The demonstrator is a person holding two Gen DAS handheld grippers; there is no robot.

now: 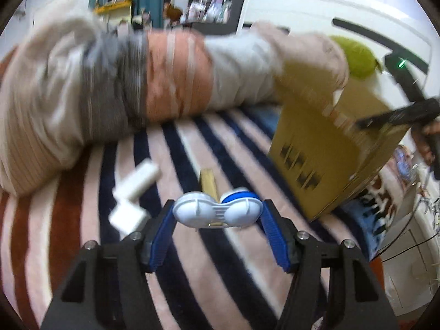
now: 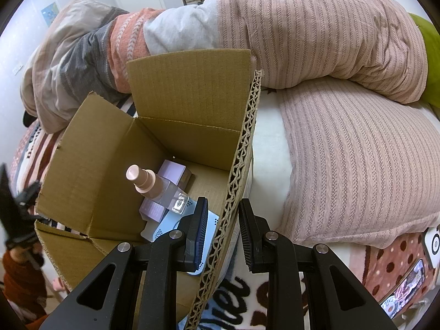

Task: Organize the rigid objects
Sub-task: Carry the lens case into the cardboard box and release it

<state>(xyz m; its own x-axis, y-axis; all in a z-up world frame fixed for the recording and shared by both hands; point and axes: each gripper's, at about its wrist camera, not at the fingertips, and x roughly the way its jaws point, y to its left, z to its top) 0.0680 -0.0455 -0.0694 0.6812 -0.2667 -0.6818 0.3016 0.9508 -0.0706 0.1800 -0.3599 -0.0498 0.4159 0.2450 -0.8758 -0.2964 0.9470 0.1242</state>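
We see the cardboard box (image 2: 176, 126) on the bed (image 1: 192, 247), with the rumpled blanket (image 2: 302, 35) behind it. In the box, a bottle (image 2: 154, 187) leans over small cartons (image 2: 176, 172). Left of the box, on the bed, lie a lens case (image 1: 217, 210) and two blocks (image 1: 137, 192).

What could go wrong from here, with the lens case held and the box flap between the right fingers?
1. The left gripper holds the lens case only at its rounded ends, near the fingertips; it may slip out.
2. The right gripper straddles the box flap; pulling could tip the box, toppling the upright bottle.
3. The left view is blurred, suggesting fast motion.
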